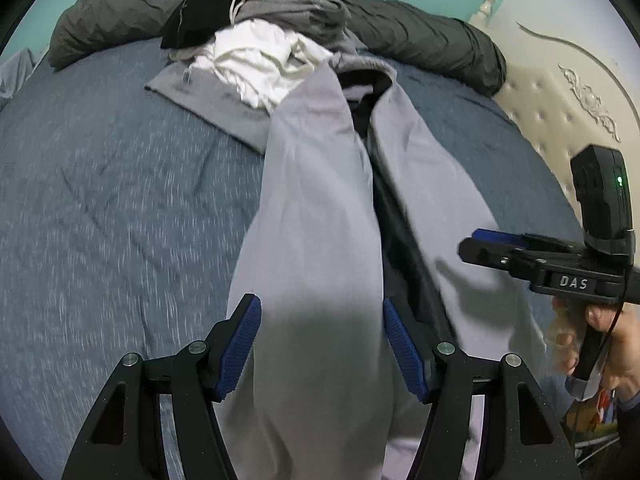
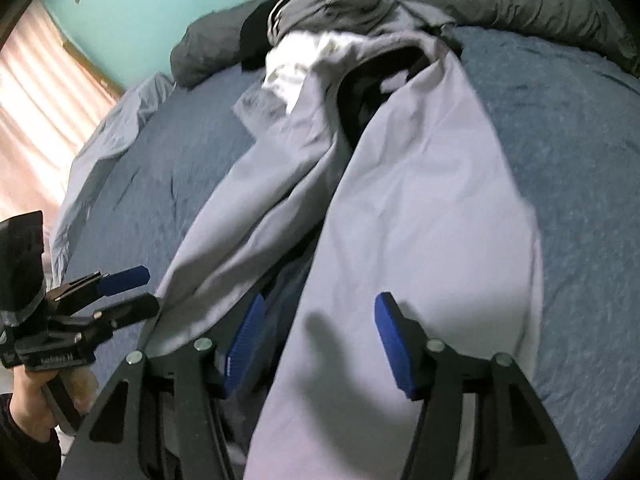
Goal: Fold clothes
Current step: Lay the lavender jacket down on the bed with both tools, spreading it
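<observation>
The light grey pants [image 1: 316,208] lay spread along the blue bed [image 1: 100,200], both legs side by side w/ a dark gap between. The far end touched the pile of clothes [image 1: 260,60]. The left gripper [image 1: 322,336] was wide open above the left leg & held nothing. The right gripper [image 2: 318,336] was wide open too, above the right leg, empty. What could go wrong: a grab might catch just the top layer, so the leg would slip & bunch up. A pull could also drag the pile along.
</observation>
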Action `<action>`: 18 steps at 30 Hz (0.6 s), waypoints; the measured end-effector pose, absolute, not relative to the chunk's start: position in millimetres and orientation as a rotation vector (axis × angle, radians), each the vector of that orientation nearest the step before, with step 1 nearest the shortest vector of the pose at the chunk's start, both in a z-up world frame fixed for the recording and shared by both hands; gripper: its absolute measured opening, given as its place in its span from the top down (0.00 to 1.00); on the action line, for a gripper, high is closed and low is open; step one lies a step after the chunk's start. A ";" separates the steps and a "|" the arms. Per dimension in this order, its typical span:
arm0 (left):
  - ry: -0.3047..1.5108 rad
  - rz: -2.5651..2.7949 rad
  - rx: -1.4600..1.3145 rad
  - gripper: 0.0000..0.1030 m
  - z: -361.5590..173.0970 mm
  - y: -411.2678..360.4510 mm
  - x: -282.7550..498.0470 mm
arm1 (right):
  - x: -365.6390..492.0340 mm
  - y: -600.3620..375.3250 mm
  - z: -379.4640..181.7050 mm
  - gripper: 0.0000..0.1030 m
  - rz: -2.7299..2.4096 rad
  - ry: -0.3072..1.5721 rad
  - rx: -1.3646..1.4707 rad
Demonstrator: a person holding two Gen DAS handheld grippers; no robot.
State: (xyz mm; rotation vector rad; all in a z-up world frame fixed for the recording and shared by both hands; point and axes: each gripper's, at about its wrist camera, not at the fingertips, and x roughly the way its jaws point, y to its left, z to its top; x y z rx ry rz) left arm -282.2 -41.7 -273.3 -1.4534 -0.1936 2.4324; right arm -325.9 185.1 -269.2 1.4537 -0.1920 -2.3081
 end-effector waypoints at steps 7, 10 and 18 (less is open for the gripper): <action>-0.188 2.446 -1.456 0.35 -277.9 -46.1 -268.0 | -314.8 172.7 -284.8 0.43 -2.340 -0.131 1.525; -0.174 2.450 -1.450 0.35 -279.4 -44.0 -265.4 | -311.9 169.7 -290.5 0.43 -2.355 -0.110 1.551; -0.128 2.448 -1.444 0.44 -285.2 -42.0 -261.0 | -304.5 175.7 -294.2 0.73 -2.390 -0.021 1.541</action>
